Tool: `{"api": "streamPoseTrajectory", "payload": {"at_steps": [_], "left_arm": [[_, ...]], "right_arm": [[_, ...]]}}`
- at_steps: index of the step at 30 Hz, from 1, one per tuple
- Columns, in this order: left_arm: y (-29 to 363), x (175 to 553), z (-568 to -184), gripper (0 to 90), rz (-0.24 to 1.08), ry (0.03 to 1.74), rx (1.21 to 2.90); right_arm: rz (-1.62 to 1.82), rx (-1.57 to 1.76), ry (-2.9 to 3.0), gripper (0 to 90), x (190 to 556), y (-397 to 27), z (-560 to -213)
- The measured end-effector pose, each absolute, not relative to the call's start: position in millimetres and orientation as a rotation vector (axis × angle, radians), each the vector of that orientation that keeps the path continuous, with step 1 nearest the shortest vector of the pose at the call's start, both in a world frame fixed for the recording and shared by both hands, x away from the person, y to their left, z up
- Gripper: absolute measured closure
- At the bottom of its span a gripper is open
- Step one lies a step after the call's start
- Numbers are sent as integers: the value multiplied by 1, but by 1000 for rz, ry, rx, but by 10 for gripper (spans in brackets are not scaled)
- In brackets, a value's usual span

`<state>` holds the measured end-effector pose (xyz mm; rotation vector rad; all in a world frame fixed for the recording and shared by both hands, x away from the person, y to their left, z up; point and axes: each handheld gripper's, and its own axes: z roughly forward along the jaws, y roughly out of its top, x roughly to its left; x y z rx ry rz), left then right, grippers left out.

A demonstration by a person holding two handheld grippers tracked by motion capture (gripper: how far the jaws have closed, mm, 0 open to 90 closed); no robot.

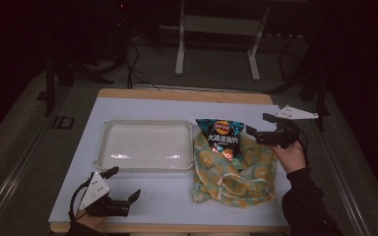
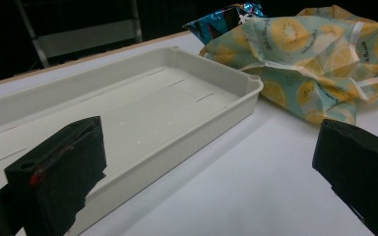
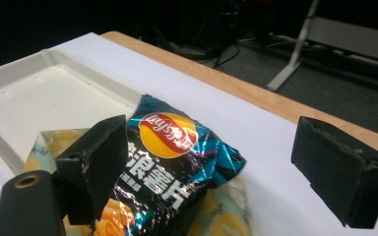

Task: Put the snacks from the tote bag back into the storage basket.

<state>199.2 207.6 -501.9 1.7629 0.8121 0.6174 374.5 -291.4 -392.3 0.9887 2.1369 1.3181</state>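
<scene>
Right of centre in the high view, our right gripper point(image 1: 259, 125) hovers with jaws spread wide beside a chip bag point(image 1: 222, 138) lying on a fruit-print cloth bag point(image 1: 236, 177). At lower left our left gripper point(image 1: 123, 183) rests released near a white tray point(image 1: 145, 166).

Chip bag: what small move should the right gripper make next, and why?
Probably lower the right gripper and close on the chip bag. Its jaws stand open astride the bag's top, not touching it. The bag lies half out of the fruit-print bag, and the tray beside it sits empty.
</scene>
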Motion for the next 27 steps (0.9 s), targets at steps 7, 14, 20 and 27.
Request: {"api": "streamPoseTrajectory", "payload": {"at_steps": [7,14,20,27], "left_arm": [[207,200,-502,2,619,801,1774],[206,201,-503,2,617,798,1789],[204,201,-504,2,617,795,1800],[205,202,-504,2,620,796,1804]], "right_arm": [[1313,977,2222,144,397,-282,-405],[1292,958,2285,160,412,-276,-415],[1224,961,2350,196,432,-272,-428],[1187,1018,2389,211,452,-273,-441]]}}
